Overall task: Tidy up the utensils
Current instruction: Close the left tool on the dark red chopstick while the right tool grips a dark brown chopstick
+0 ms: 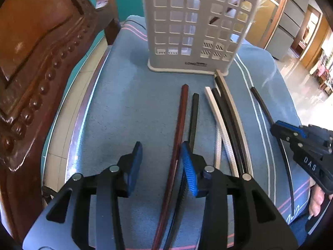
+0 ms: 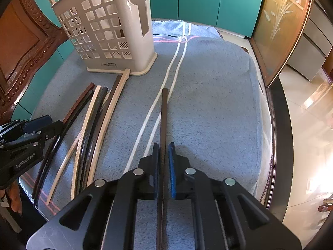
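Chopsticks (image 1: 223, 112) lie before the holder (image 1: 195, 27) on the towel (image 1: 124, 104).

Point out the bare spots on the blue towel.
Free: the blue towel right of its white stripes, and the patch left of the reddish-brown chopstick, before the white slotted plastic holder. Crowded: the cream and black chopsticks between both claws.
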The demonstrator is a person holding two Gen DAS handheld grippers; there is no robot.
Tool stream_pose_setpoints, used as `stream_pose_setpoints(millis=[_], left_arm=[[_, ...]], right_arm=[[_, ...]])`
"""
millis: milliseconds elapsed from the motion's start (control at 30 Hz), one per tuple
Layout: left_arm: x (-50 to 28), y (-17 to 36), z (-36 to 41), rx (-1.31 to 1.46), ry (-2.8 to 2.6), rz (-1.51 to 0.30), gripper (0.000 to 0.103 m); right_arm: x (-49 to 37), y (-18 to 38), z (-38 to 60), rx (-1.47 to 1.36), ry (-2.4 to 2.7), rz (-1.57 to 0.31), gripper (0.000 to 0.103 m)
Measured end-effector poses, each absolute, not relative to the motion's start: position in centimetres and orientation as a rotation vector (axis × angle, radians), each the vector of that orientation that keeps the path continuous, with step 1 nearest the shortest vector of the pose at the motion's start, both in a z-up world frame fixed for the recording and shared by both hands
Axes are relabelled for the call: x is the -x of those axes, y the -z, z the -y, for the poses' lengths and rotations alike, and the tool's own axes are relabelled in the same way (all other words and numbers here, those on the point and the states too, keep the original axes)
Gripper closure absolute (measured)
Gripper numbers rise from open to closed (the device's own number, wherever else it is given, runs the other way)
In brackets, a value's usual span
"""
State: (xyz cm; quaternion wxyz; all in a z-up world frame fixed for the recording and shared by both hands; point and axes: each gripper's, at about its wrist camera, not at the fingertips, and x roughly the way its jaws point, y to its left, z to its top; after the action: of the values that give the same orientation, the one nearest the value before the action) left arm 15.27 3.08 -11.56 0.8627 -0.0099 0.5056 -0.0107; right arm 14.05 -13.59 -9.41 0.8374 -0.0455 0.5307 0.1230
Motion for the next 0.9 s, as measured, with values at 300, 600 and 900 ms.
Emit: stream_pose_setpoints(millis=[300, 600, 900], left_arm=[[-15.7, 12.3, -2.2, -0.035, -0.016, -1.055, 0.059], [-16.9, 11.8, -1.9, -0.022, -0.038, -1.056, 0.055], [-16.7, 12.0, -2.1, -0.020, -0.039, -1.059, 0.051]], right_arm=[[-14.3, 9.5, 13.3, 0.117, -0.245, -1.116, 0.090], [-14.4, 9.6, 12.4, 0.167, -0.209, -1.074, 0.078], [-14.7, 9.6, 12.2, 0.160, -0.202, -1.063, 0.077]])
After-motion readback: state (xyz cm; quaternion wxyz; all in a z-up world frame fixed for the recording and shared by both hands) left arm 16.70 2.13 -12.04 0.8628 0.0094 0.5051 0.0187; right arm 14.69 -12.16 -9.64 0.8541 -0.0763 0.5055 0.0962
